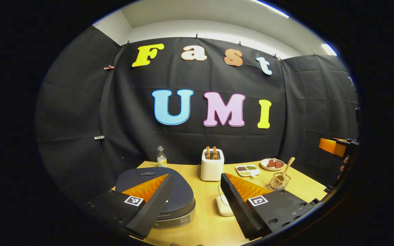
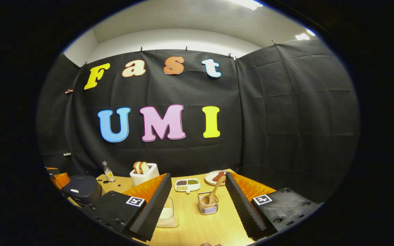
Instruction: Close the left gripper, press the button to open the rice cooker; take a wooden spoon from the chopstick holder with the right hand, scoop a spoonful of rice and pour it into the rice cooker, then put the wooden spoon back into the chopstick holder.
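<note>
Wooden spoon [image 2: 213, 193] in a wire-mesh chopstick holder [image 2: 208, 207] on smooth wood-grain table [image 2: 197, 222].

I read this as a staged recording booth, not a lived-in kitchen. Black cloth [image 2: 286, 112] is clipped up as walls on three sides, with a plain white wall and ceiling light strips above it. One wooden table [image 2: 197, 222] carries kitchen props: a closed rice cooker [image 1: 169, 191], a toaster [image 1: 212, 165] with bread slices, a small bottle [image 1: 161, 158], a divided dish of grains [image 2: 187, 185], a plate [image 1: 272, 164], a wire chopstick holder [image 2: 208, 205] with a wooden spoon [image 2: 213, 194].
</note>
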`<action>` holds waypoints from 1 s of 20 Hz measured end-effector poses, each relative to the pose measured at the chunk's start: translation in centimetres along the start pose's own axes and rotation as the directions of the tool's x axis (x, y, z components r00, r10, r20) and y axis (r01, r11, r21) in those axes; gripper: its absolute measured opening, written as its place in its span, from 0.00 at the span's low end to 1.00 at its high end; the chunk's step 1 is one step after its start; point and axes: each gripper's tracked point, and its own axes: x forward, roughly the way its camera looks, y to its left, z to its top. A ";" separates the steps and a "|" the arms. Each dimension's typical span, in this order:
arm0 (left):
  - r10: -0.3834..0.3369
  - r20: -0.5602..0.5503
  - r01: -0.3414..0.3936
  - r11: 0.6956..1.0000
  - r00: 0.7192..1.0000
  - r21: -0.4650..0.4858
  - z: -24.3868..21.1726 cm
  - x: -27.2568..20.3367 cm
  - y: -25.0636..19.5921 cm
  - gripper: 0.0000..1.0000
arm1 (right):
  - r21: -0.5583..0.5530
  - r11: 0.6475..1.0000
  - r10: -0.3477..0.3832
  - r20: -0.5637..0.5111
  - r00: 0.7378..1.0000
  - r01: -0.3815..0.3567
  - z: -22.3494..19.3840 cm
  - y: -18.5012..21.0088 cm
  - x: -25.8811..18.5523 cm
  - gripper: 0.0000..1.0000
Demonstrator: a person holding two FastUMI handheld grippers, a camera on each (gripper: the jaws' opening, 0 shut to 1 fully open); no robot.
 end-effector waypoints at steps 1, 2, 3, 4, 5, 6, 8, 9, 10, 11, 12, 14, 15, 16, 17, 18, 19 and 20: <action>-0.003 -0.002 0.002 1.000 1.000 -0.006 -0.2 0.1 0.0 0.95 | 0.003 1.000 0.002 -0.005 1.000 -0.002 -0.1 0.2 0.1 0.99; -0.005 -0.005 0.004 1.000 1.000 -0.013 -0.1 0.1 0.0 0.95 | 0.005 1.000 0.004 -0.010 1.000 -0.004 -0.2 0.2 0.1 0.99; 0.001 -0.008 -0.002 1.000 1.000 -0.018 -0.2 0.2 0.2 0.95 | 0.007 1.000 0.005 -0.012 1.000 -0.005 -0.2 0.3 0.0 0.99; 0.011 -0.015 -0.011 1.000 1.000 -0.018 -0.3 0.4 0.4 0.95 | 0.005 1.000 0.007 -0.013 1.000 -0.007 -0.3 0.4 0.0 0.99; 0.022 -0.018 -0.022 1.000 1.000 -0.015 -0.5 0.5 0.7 0.95 | 0.004 1.000 0.011 -0.016 1.000 -0.011 -0.5 0.5 0.1 0.99; 0.029 -0.021 -0.029 1.000 0.999 -0.012 -0.4 0.6 1.0 0.92 | 0.002 1.000 0.015 -0.022 1.000 -0.015 -0.7 0.6 0.0 0.99; 0.025 -0.025 -0.026 1.000 0.999 -0.018 -0.2 0.7 1.2 0.95 | -0.001 1.000 0.019 -0.028 0.999 -0.019 -1.0 0.6 0.0 0.99; 0.025 -0.028 -0.026 0.999 0.999 -0.020 -0.1 0.7 1.4 0.95 | -0.004 1.000 0.016 -0.024 1.000 -0.016 -0.8 0.4 0.1 0.99; 0.033 -0.037 -0.034 0.999 0.999 -0.019 0.1 0.9 1.9 0.95 | -0.004 1.000 0.016 -0.017 1.000 -0.016 -0.5 0.3 0.2 0.98; 0.042 -0.051 -0.043 0.999 0.998 -0.018 -0.1 1.2 2.6 0.95 | -0.004 1.000 0.022 -0.010 1.000 -0.022 -0.3 0.5 0.3 0.99; 0.046 -0.064 -0.047 0.999 0.997 -0.017 0.0 1.4 3.0 0.95 | -0.010 1.000 0.023 -0.006 1.000 -0.023 -0.2 0.5 0.5 0.98; 0.064 -0.082 -0.064 0.998 0.995 -0.007 0.2 1.8 4.1 0.87 | -0.021 0.999 0.024 0.002 1.000 -0.024 -0.1 0.3 0.7 0.99; 0.068 -0.087 -0.068 0.998 0.994 -0.002 0.3 2.0 4.7 0.84 | -0.023 0.999 0.023 0.001 1.000 -0.023 -0.2 0.3 0.6 0.98; 0.053 -0.102 -0.054 0.999 0.993 0.000 0.3 2.3 4.9 0.77 | -0.021 1.000 0.021 -0.001 1.000 -0.021 -0.3 0.2 0.5 0.98; 0.033 -0.128 -0.034 0.999 0.991 -0.002 -0.2 2.3 4.8 0.72 | -0.018 1.000 0.020 -0.005 1.000 -0.020 -0.4 0.2 0.4 0.98; 0.015 -0.148 -0.016 1.000 0.989 -0.007 -0.6 2.4 5.0 0.64 | -0.015 1.000 0.018 -0.009 1.000 -0.018 -0.6 0.2 0.3 0.99; 0.010 -0.164 -0.012 1.000 0.986 -0.010 -1.0 2.6 5.6 0.59 | -0.016 1.000 0.015 -0.015 1.000 -0.015 -0.8 0.2 0.3 0.98; 0.017 -0.181 -0.020 1.000 0.983 -0.013 -1.4 2.9 6.3 0.48 | -0.020 1.000 0.014 -0.024 1.000 -0.015 -1.1 0.1 0.1 0.99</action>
